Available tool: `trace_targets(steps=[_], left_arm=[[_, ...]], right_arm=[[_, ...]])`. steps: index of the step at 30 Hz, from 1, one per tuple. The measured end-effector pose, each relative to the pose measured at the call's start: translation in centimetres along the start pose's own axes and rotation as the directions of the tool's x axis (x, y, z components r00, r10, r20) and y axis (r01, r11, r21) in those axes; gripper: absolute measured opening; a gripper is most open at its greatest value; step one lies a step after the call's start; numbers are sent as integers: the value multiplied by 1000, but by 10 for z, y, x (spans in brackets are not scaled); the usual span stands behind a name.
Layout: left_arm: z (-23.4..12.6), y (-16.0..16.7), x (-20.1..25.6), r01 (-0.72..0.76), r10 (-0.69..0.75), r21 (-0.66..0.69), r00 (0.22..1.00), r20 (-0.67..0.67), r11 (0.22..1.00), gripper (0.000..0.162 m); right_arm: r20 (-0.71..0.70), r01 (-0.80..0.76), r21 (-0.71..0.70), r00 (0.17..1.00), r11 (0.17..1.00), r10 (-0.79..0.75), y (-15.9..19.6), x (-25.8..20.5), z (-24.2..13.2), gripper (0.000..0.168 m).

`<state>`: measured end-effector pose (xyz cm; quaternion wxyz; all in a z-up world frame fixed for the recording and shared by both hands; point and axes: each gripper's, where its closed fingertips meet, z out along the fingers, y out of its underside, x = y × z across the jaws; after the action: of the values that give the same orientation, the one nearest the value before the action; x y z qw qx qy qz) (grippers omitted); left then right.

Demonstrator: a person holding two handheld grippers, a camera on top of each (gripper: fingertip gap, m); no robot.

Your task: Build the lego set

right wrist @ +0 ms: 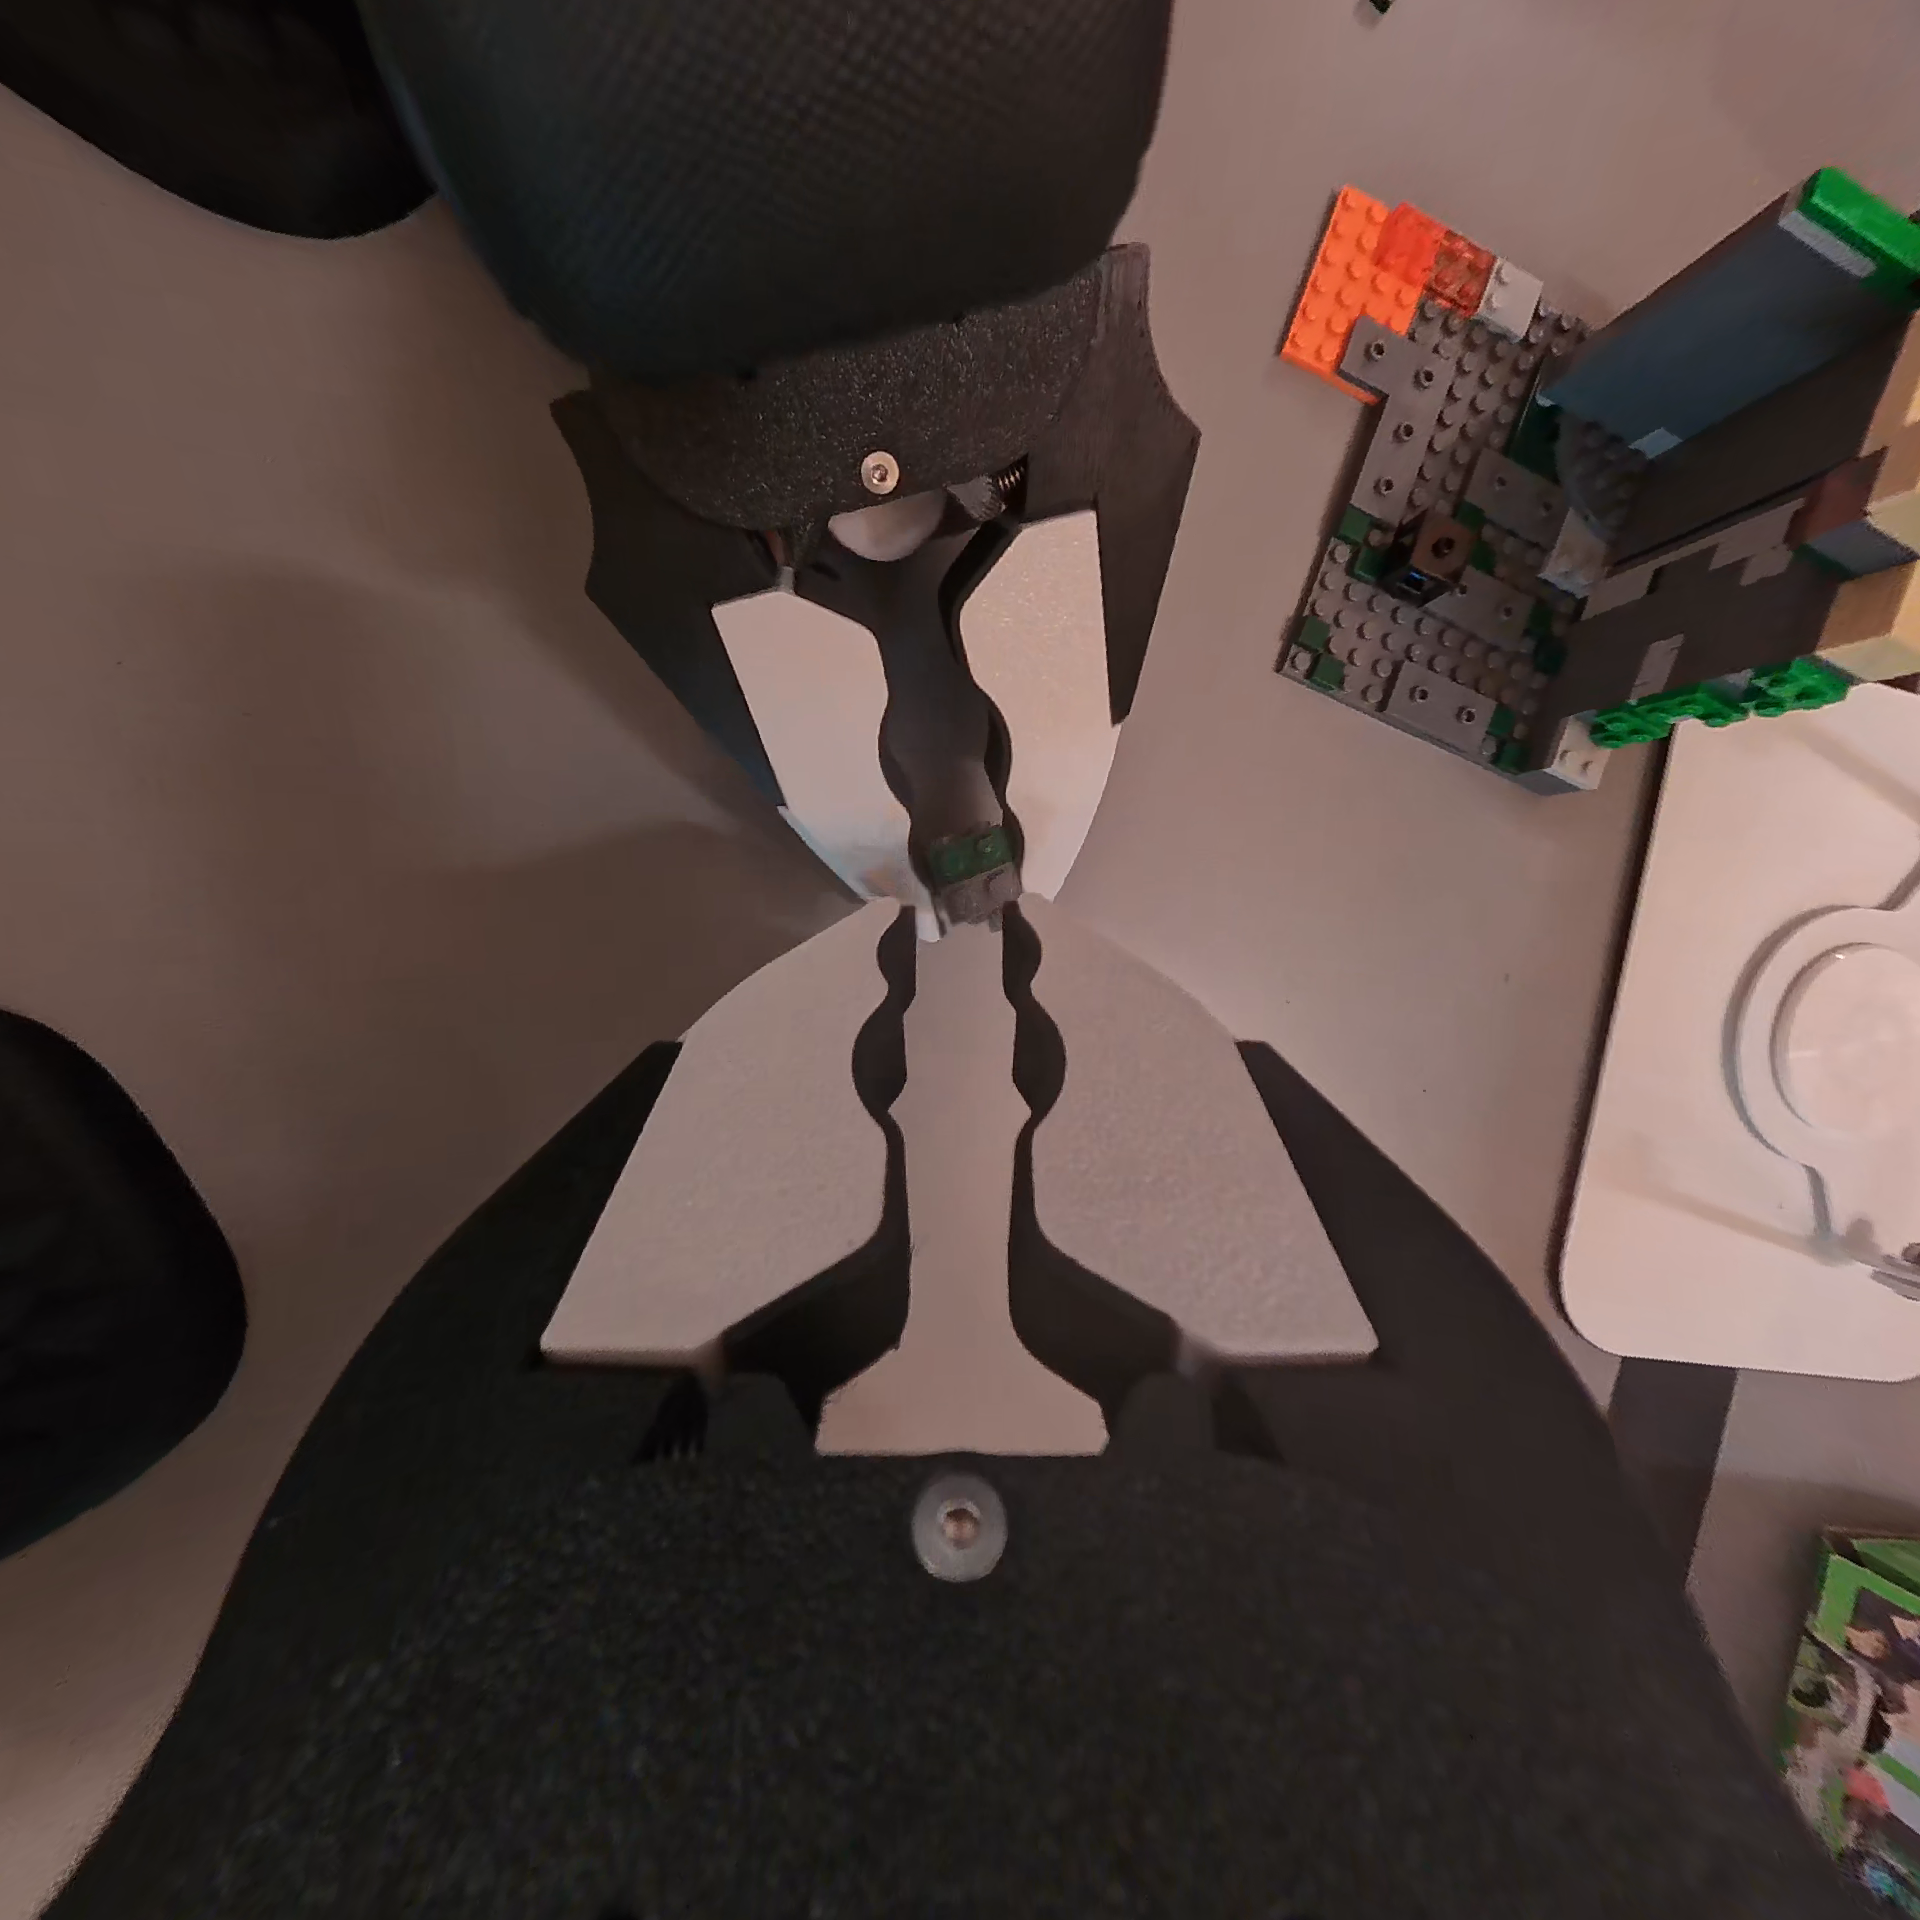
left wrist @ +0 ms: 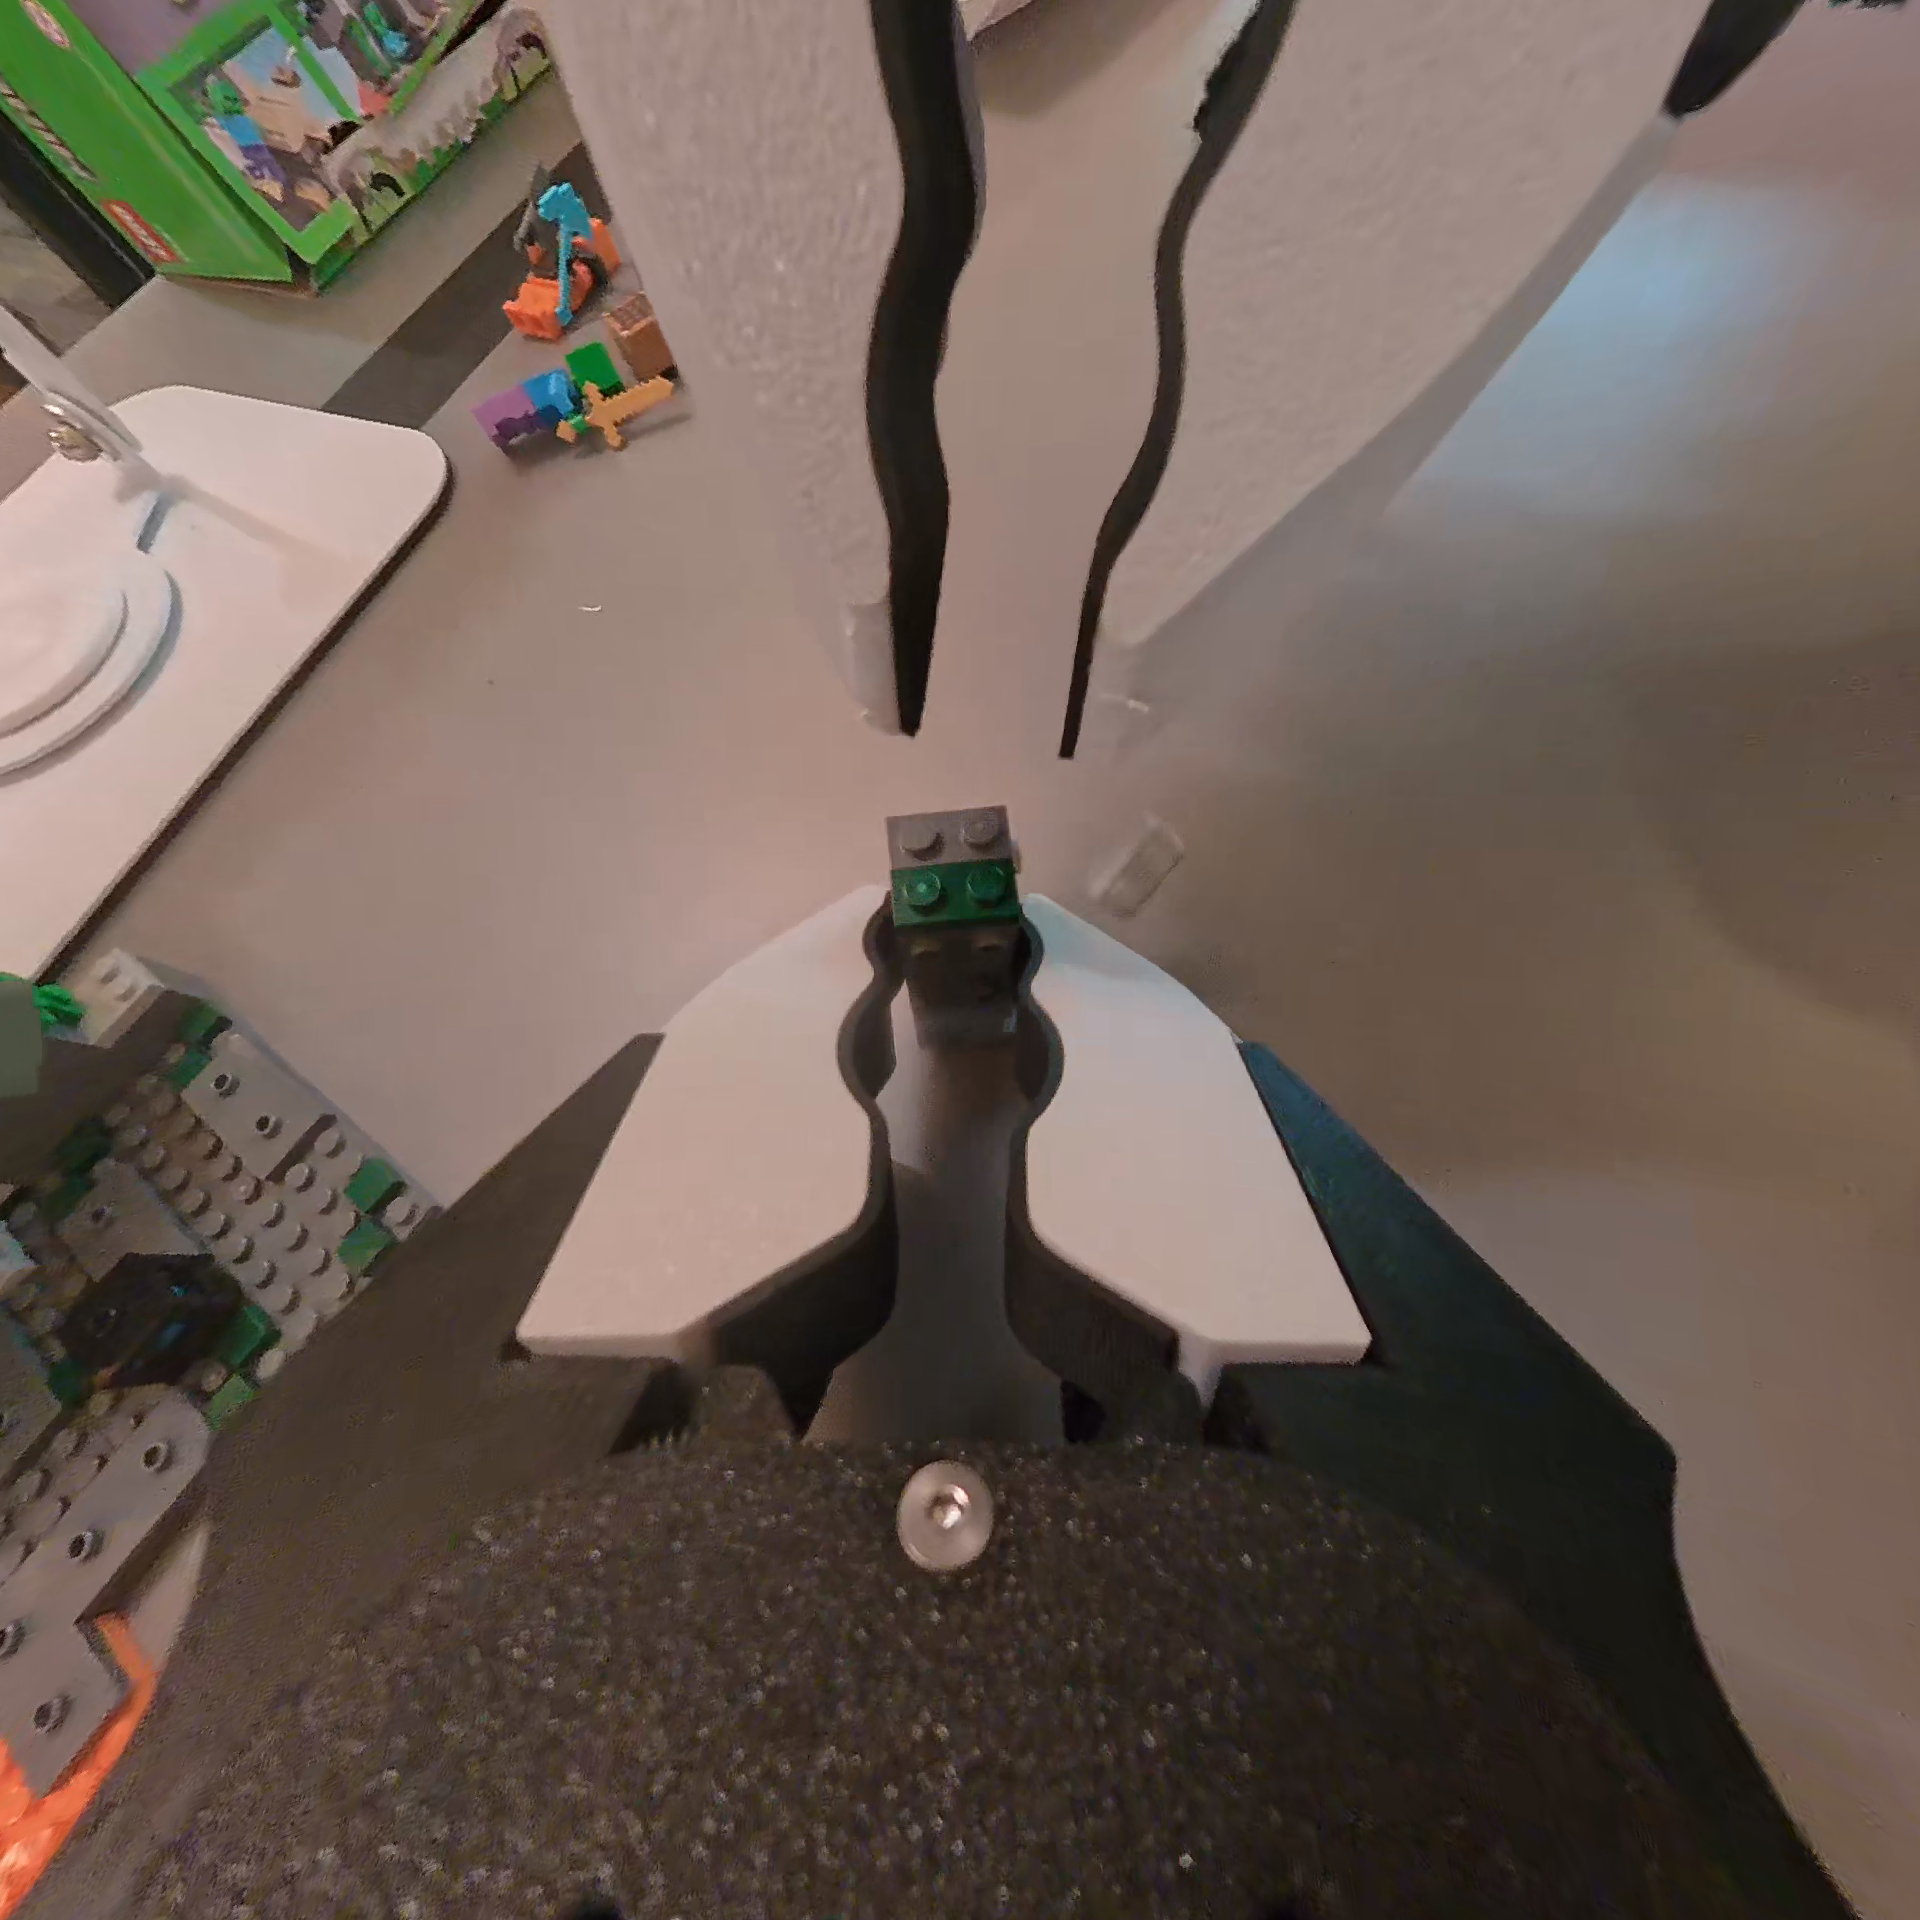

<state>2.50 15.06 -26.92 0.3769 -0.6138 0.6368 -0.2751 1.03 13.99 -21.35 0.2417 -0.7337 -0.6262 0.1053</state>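
My left gripper (left wrist: 954,935) is shut on a small stack of grey and green bricks (left wrist: 951,868), which sticks out past its fingertips. My right gripper (left wrist: 987,740) faces it tip to tip from the far side, open and empty, a short gap from the stack's grey end. In the right wrist view my right gripper (right wrist: 961,935) is open, its tips just short of the brick stack (right wrist: 971,860) held by the left gripper (right wrist: 966,888). The partly built grey, green and orange model (right wrist: 1455,582) stands at the upper right, and at the lower left in the left wrist view (left wrist: 156,1195).
Loose figure parts and small bricks (left wrist: 582,343) lie on the table by a green set box (left wrist: 208,135). A white tray-like base (left wrist: 208,582) lies beside the model. A small clear piece (left wrist: 1132,862) lies on the table near the stack. Some 6 centimeters of space lies between my two pairs of fingers.
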Motion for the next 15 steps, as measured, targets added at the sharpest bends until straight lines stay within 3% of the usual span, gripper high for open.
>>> trace_targets(steps=[7, 15], left_arm=[[-1, 2, 2, 9, -9, -6, 1000, -20, 1000, 18], [-5, 4, 4, 9, -9, -6, 1000, -28, 1000, 18]], right_arm=[[11, 29, -41, 1000, 999, -28, 5, -19, -2, 15], [32, -21, -196, 999, 980, 28, 72, -56, 7, 15]])
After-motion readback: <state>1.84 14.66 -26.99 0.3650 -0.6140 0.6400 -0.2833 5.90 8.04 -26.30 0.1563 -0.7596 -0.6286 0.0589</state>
